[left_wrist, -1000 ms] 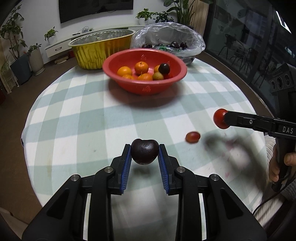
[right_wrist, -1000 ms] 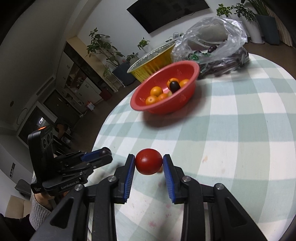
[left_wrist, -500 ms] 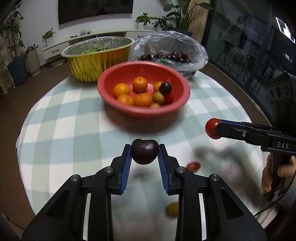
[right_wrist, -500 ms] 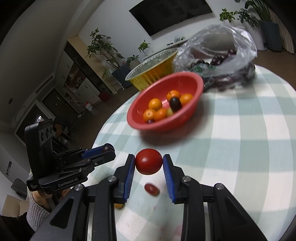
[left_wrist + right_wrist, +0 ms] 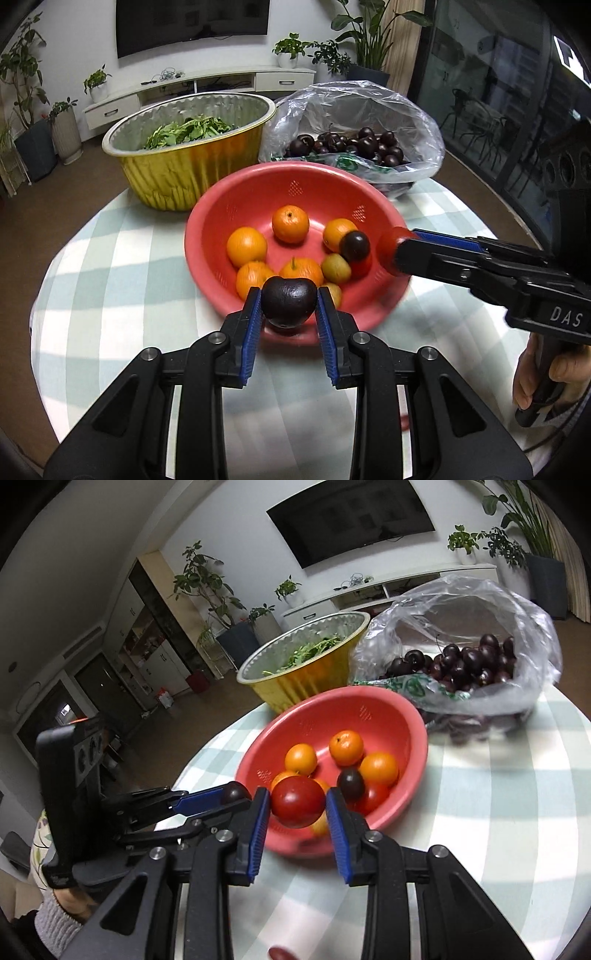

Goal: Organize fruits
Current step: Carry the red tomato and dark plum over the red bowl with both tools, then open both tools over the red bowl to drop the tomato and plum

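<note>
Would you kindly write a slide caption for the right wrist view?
Right gripper carries a red tomato toward the red colander of oranges, left gripper alongside.

Gold foil pan [image 5: 177, 173] holding greens [image 5: 184, 129]; wall TV [image 5: 192, 22]; potted plants [image 5: 207, 587]; white cabinet [image 5: 199, 88].

Both tools are matte black plastic. The left gripper [image 5: 289, 308] has two angular arms that widen toward the lower edge of the frame, each carrying round silver screws and ending in a ribbed blue pad. The right gripper [image 5: 297, 809] is built the same way. Seen from the side at the right of the left wrist view, its body bears white letters "DAS" above a pistol-style handle in a hand [image 5: 535, 373]. At the lower left of the right wrist view, a grey knitted sleeve [image 5: 55, 919] shows.
</note>
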